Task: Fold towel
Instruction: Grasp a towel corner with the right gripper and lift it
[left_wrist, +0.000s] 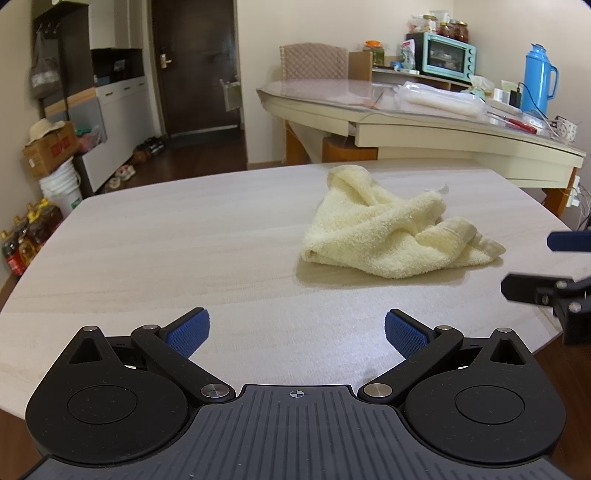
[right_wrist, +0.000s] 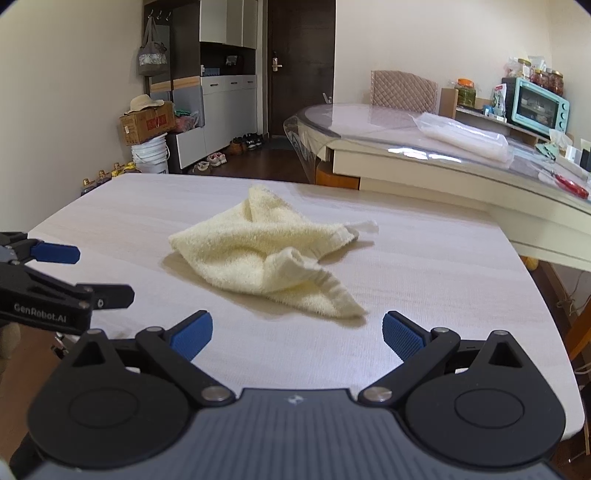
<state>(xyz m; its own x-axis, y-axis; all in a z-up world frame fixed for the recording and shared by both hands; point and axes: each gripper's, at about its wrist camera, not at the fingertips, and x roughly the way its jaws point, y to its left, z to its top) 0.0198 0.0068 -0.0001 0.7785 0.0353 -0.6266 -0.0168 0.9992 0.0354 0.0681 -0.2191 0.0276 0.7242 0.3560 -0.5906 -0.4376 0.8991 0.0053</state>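
Plainly, the pale yellow terry towel (right_wrist: 266, 258) lies in a crumpled heap on the light wood-grain worktop (right_wrist: 424, 288), toward its middle, with no neat fold in it: one corner tapers to a point at the near side, a hemmed corner with a small white tag juts out at the far right, and a rolled ridge runs across the top. It is not folded as the task wants. By my judgement the step in hand is getting it spread flat, and that calls for finding two free corners or a hemmed edge, pinching them, and drawing the cloth apart so it lies open before any halving. The near pointed corner looks the easiest to take.

The right hand-held gripper (right_wrist: 297, 334) hovers low over the near edge of the worktop, aimed at the towel, its blue-padded fingers spread wide with nothing between them; the near corner lies just ahead of its gap. The left hand-held gripper (left_wrist: 297, 334) sits further left, well apart from the towel, likewise spread wide and holding nothing, level with the worktop and pointed across it.
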